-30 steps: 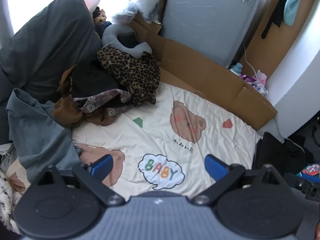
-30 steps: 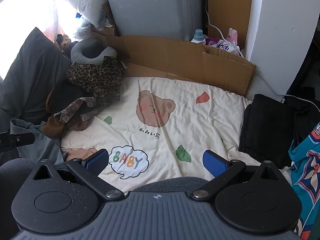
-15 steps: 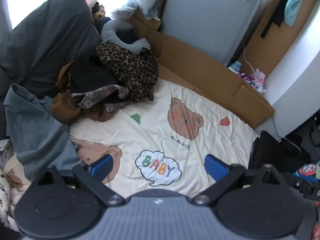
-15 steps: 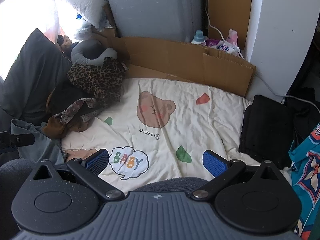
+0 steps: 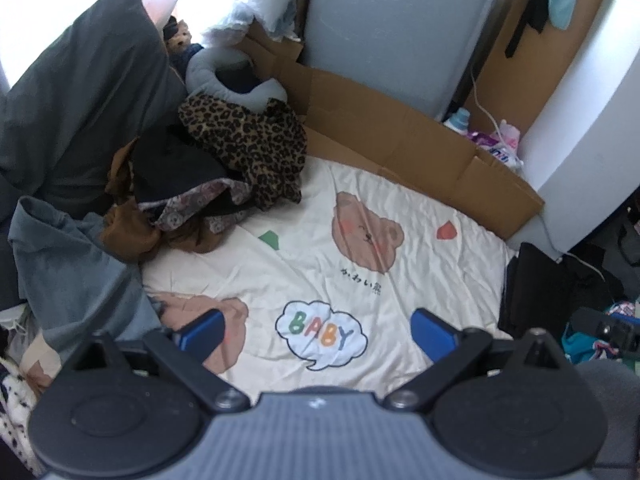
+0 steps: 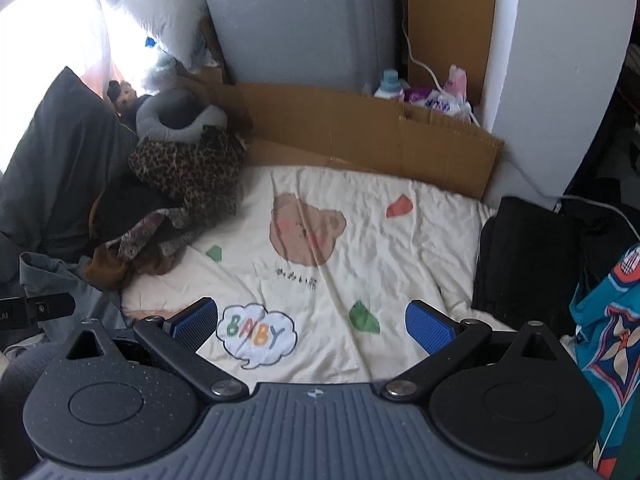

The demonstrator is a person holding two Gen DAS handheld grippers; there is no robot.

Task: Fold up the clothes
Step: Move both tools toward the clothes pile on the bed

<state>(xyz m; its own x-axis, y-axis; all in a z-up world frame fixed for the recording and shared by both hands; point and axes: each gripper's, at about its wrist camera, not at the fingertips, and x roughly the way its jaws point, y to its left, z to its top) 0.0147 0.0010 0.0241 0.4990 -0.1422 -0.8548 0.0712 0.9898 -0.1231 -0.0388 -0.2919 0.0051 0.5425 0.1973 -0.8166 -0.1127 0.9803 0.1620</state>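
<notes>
teal garment (image 6: 612,320) cut off (right edge)

A printed sheet (image 5: 420,280) lies spread across the middle of the floor. On its far-left corner sits a heap of clothes (image 5: 224,176), with a pillow (image 5: 80,92) propped to the left of the heap and a neck cushion (image 5: 232,80) behind it. A crumpled garment (image 5: 76,276) lies at the sheet's left edge, nearer than the heap. Flattened cardboard (image 5: 400,136) stands along the sheet's far edge. A folded garment (image 6: 524,256) rests at the sheet's right edge, with a patterned garment (image 6: 608,344) right of that.
</notes>
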